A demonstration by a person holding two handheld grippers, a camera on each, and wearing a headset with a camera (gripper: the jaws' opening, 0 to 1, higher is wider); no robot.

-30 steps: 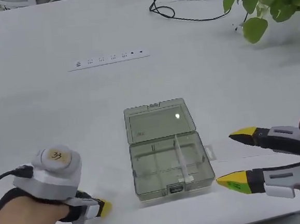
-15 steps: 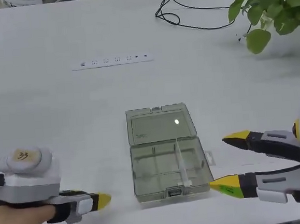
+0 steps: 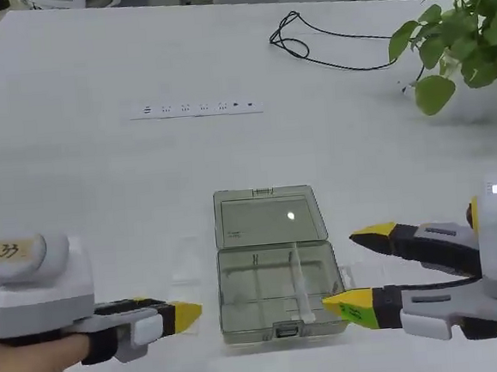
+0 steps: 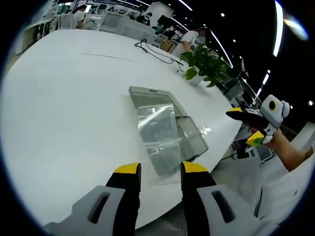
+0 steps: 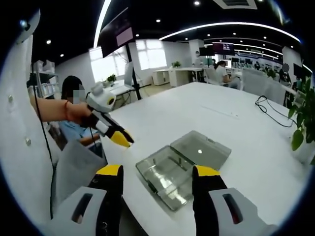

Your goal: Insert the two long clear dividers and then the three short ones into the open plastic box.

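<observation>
The open smoky-clear plastic box [image 3: 240, 300] lies near the table's front edge, its lid [image 3: 268, 215] flat behind it. One long clear divider [image 3: 299, 281] stands inside, right of centre. Loose clear dividers [image 4: 160, 140] lie on the table left of the box, faint in the head view [image 3: 186, 262]. My left gripper [image 3: 185, 316] [image 4: 161, 169] is open, with its tips just short of those dividers and nothing held. My right gripper [image 3: 358, 268] [image 5: 157, 172] is wide open beside the box's right wall, empty. The box [image 5: 167, 179] lies ahead of its jaws.
A white power strip [image 3: 195, 108] lies mid-table. A black cable [image 3: 324, 46] and a potted plant [image 3: 461, 36] sit at the back right. The table's front edge runs just below the box and both grippers.
The head camera has tilted up. My left gripper has levelled out and come right, toward the box. My right gripper has edged left, closer to the box's right wall.
</observation>
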